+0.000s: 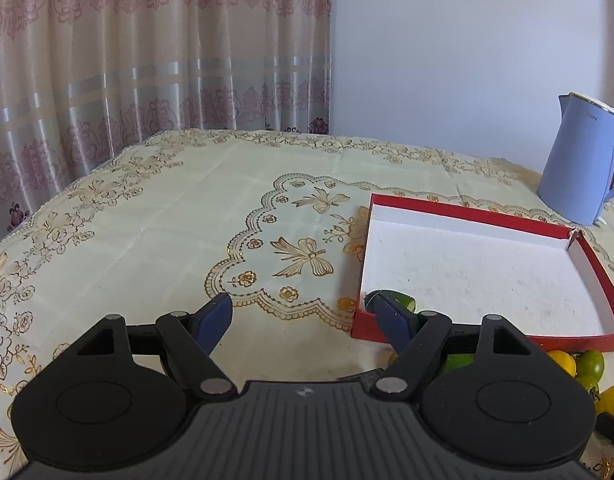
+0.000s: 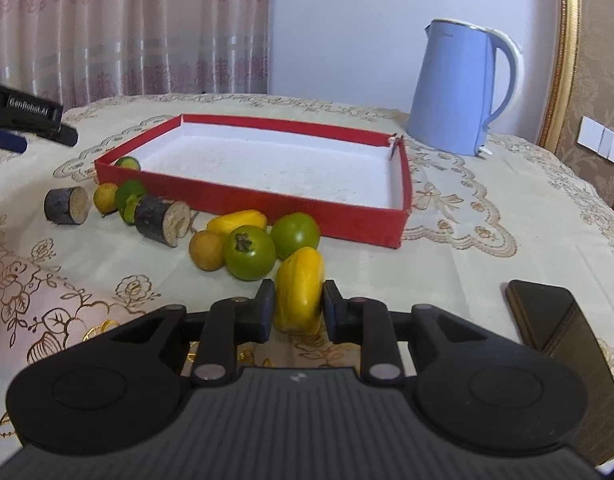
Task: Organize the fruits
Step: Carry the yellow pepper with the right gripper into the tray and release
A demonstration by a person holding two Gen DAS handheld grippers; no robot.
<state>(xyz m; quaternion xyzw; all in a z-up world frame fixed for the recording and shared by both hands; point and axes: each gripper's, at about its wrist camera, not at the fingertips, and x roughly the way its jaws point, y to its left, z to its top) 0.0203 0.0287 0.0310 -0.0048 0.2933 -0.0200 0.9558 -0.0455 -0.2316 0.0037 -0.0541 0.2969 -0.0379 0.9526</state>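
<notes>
A shallow red box (image 2: 267, 202) with a white floor lies on the cloth; one green fruit (image 2: 127, 163) rests in its near left corner. In front of the box lie two green tomatoes (image 2: 249, 254), a second yellow fruit (image 2: 237, 221), small tan fruits (image 2: 205, 250), a cut green fruit (image 2: 129, 200) and two dark cane pieces (image 2: 161, 220). My right gripper (image 2: 299, 308) is shut on a yellow fruit (image 2: 299, 290) that sits on the cloth. My left gripper (image 1: 303, 320) is open over bare cloth, left of the red box (image 1: 487, 218), its right finger before the green fruit (image 1: 407, 302).
A blue kettle (image 2: 459, 88) stands behind the box at the right. A dark phone-like slab (image 2: 547, 316) lies near my right gripper on the right. Curtains and a white wall close off the far table edge. Bare patterned cloth (image 1: 167, 220) spreads to the left.
</notes>
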